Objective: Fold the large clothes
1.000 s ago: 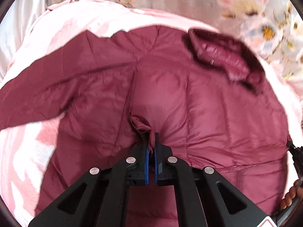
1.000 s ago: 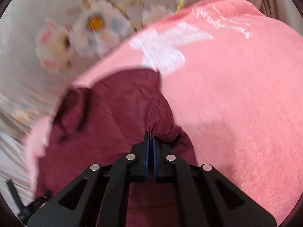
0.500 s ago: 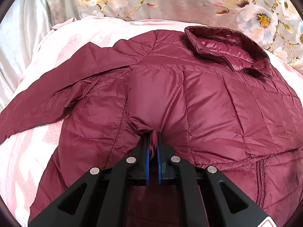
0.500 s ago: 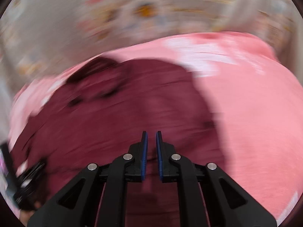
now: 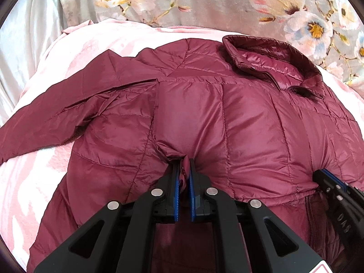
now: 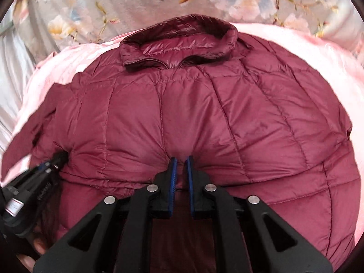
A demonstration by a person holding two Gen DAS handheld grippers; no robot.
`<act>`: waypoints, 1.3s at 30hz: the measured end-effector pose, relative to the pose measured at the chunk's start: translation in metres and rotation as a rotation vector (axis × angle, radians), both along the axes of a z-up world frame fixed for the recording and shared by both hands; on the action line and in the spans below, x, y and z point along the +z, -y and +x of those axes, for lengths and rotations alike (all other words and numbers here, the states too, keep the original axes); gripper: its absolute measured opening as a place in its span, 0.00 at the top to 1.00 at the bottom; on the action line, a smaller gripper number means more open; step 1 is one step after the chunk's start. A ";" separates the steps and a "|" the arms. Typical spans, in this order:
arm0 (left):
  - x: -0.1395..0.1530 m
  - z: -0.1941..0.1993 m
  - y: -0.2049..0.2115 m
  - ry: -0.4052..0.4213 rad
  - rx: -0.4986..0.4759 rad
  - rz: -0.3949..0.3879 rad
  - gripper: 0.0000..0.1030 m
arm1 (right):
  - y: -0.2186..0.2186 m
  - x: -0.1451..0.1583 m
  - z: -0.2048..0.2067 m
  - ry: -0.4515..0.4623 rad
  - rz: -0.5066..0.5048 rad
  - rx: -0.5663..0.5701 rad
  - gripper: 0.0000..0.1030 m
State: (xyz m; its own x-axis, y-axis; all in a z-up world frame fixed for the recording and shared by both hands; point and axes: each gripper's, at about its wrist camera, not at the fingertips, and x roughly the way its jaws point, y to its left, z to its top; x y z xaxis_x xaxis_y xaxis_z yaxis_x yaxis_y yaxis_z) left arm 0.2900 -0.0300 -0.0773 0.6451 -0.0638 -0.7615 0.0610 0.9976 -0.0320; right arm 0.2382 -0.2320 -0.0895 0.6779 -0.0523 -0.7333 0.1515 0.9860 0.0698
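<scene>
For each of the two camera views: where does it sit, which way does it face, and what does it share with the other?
Left wrist: sits on the left gripper, faces down over the jacket toward the outstretched sleeve; own fingers pinch the fabric.
Right wrist: sits on the right gripper, faces the jacket's collar; a fold between its fingers, fingertips of a hand at lower left.
Shared: jacket, pink blanket, floral cloth, and each other's gripper.

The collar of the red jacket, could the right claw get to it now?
Probably yes. The collar lies uncovered, straight ahead of the right claw, with only jacket between. But that claw is pinching the jacket's fabric and would need to let go first.
</scene>
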 end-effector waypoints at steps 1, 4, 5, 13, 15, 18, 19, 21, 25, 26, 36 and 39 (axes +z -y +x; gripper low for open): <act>0.000 0.000 -0.001 0.000 0.000 -0.006 0.92 | -0.004 0.000 0.000 0.001 -0.032 -0.001 0.93; 0.001 0.000 -0.006 -0.003 -0.001 -0.043 0.90 | -0.009 0.000 0.002 0.001 -0.055 -0.003 0.93; 0.001 0.000 -0.010 -0.006 0.001 -0.068 0.89 | -0.008 -0.001 0.002 0.003 -0.050 -0.002 0.93; 0.044 -0.024 -0.119 0.002 0.160 -0.176 0.67 | -0.005 0.000 -0.001 0.008 -0.035 -0.002 0.92; 0.050 -0.029 -0.173 0.004 0.279 -0.174 0.60 | -0.006 0.001 -0.001 0.005 -0.041 -0.004 0.92; 0.046 -0.033 -0.249 -0.016 0.453 -0.170 0.60 | -0.007 0.004 -0.004 0.000 -0.054 -0.010 0.91; 0.044 -0.034 -0.269 -0.021 0.507 -0.165 0.60 | -0.008 0.006 -0.005 -0.001 -0.051 -0.012 0.91; 0.036 -0.040 -0.316 -0.040 0.630 -0.192 0.60 | -0.006 0.011 -0.011 0.007 -0.025 -0.016 0.85; 0.015 -0.053 -0.384 -0.065 0.824 -0.344 0.61 | -0.005 0.017 -0.026 0.017 0.033 -0.012 0.73; 0.010 -0.054 -0.395 -0.070 0.856 -0.370 0.61 | -0.007 0.018 -0.030 0.016 0.026 -0.010 0.73; 0.013 -0.031 -0.408 -0.026 0.862 -0.487 0.99 | -0.009 0.024 -0.055 0.027 0.028 -0.017 0.62; 0.045 -0.020 -0.382 0.039 0.772 -0.393 1.00 | -0.004 0.027 -0.061 0.036 0.041 -0.034 0.57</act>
State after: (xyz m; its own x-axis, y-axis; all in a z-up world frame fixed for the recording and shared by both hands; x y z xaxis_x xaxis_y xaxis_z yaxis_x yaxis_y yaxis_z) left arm 0.2700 0.3522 -0.0328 0.6411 0.1490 -0.7529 -0.6209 0.6772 -0.3947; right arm 0.1772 -0.2275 -0.0622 0.7020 -0.0460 -0.7107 0.1815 0.9765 0.1160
